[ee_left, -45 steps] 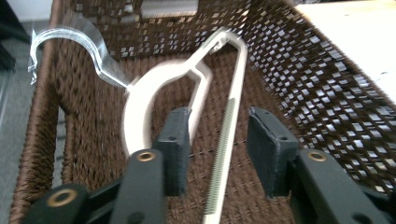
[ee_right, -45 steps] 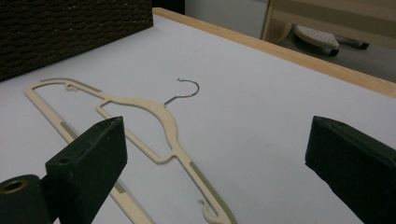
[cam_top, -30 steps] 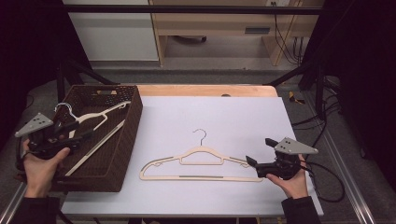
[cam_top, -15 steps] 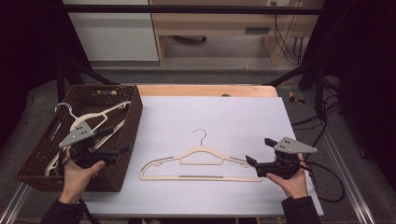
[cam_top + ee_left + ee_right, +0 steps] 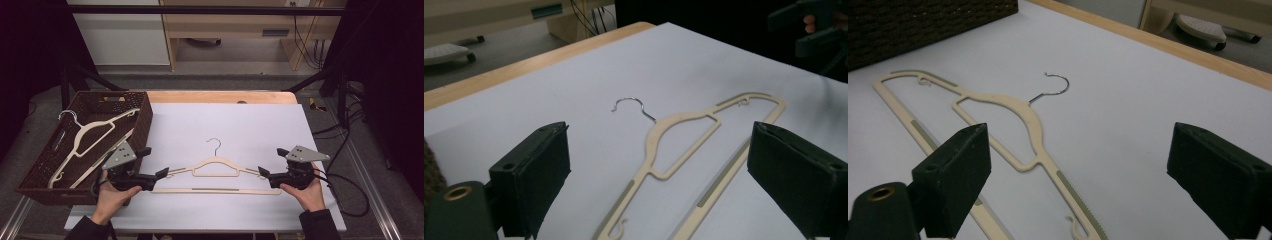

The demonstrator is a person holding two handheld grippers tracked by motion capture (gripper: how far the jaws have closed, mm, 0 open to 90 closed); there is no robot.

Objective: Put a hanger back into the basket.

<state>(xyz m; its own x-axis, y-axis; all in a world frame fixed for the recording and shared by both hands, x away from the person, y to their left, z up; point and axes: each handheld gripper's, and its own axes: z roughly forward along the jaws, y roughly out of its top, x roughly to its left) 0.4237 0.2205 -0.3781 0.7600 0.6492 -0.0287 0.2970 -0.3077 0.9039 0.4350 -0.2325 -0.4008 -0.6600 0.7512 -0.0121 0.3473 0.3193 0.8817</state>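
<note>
A cream plastic hanger with a wire hook lies flat on the white table top. My left gripper sits at its left end, low over the table. Its jaws have just been opening and stand open, and the hanger's end lies between them untouched. My right gripper is at the right end. Its jaws have just been closing a little but remain open, with the hanger's arm between them and clear of both pads. The left gripper and the right gripper face each other along the hanger.
A dark woven basket stands at the table's left edge with a second cream hanger inside. The table's wooden far edge runs behind. Cables trail off the right side.
My left hand has come from over the basket rightwards and down to the hanger's left end on the table. The right hand has stayed in place.
</note>
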